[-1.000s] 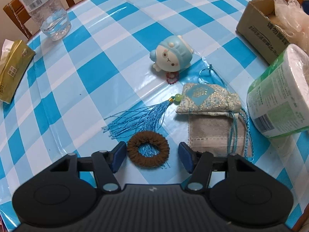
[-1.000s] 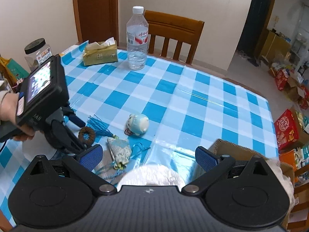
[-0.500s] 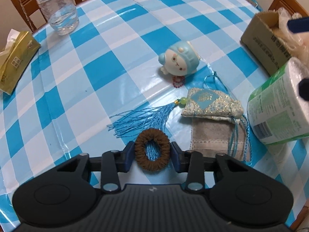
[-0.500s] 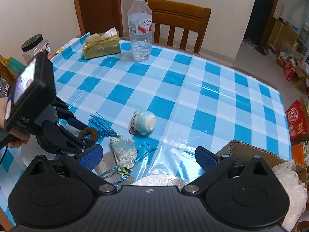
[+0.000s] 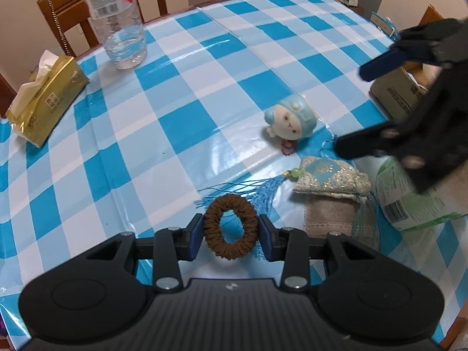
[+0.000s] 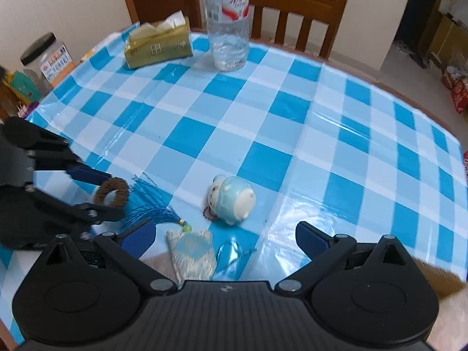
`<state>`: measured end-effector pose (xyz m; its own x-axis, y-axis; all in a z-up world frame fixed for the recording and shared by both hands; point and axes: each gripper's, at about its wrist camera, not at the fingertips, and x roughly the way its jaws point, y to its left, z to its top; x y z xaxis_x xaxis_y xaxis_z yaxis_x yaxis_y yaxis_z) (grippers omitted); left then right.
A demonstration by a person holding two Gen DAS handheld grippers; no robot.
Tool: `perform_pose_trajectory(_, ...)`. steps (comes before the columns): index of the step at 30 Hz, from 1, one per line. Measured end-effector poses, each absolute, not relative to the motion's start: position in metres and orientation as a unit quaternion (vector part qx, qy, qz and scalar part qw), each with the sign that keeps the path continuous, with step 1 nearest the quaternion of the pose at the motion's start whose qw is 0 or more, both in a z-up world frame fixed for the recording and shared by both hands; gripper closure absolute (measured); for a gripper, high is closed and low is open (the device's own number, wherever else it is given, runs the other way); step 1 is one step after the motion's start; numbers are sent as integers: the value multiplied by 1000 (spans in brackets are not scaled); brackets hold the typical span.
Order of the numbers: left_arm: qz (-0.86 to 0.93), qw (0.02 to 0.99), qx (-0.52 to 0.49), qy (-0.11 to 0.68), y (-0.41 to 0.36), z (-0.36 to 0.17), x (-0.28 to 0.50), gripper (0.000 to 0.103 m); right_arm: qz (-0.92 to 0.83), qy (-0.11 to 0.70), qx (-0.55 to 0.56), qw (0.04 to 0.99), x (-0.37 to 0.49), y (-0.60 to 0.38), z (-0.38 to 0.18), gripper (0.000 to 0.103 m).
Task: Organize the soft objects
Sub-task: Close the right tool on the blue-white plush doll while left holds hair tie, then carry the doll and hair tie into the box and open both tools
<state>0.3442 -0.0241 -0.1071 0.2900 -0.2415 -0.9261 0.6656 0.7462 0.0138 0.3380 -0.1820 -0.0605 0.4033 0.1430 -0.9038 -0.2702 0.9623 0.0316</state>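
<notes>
My left gripper (image 5: 230,231) is shut on a brown hair scrunchie (image 5: 231,252), held a little above the checked tablecloth; the same scrunchie (image 6: 112,195) shows between its fingers in the right wrist view. A light blue plush toy (image 5: 292,120) lies on the cloth further on. An embroidered sachet (image 5: 330,177) with a blue tassel (image 5: 263,190) rests partly on a beige folded cloth (image 5: 330,215). My right gripper (image 6: 225,238) stands open above the sachet (image 6: 191,253) and near the plush toy (image 6: 232,199), with nothing between its fingers.
A water bottle (image 5: 115,20) and a gold tissue pack (image 5: 48,98) stand at the far left. A toilet paper pack (image 5: 415,199) and a cardboard box (image 5: 403,93) sit at the right. Wooden chairs (image 6: 298,11) border the table, and a jar (image 6: 46,55) stands off its left edge.
My left gripper shut on the scrunchie and lifted it off the tassel. My right gripper came down and forward over the sachet, still open.
</notes>
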Motion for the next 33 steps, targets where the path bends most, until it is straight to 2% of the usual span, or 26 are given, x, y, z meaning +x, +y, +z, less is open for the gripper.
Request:
perform_pose_trajectory(5, -287, 780, 201, 518, -19, -107, 348, 65, 126, 559, -66, 817, 375, -175, -83, 1)
perform_pose_trajectory(7, -287, 781, 200, 518, -18, -108, 350, 65, 128, 565, -73, 812, 386, -172, -91, 5)
perform_pose_trajectory(11, -289, 781, 192, 519, -17, -109, 352, 65, 126, 585, -79, 797, 402, -168, -109, 19)
perform_pose_trajectory(14, -290, 780, 192, 520, -17, -111, 353, 65, 125, 589, -79, 795, 407, -167, -117, 25)
perform_pose_trajectory(16, -292, 779, 190, 522, -17, -112, 354, 65, 126, 591, -80, 793, 408, -166, -120, 33)
perform_pose_trajectory(18, -293, 778, 187, 524, -18, -113, 355, 65, 128, 593, -79, 791, 408, -165, -121, 46)
perform_pose_trajectory(19, -293, 777, 187, 524, -18, -113, 355, 65, 129, 594, -80, 790, 408, -165, -122, 49)
perform_pose_trajectory(33, -293, 778, 193, 521, -14, -100, 347, 65, 139, 567, -68, 809, 386, -166, -90, 49)
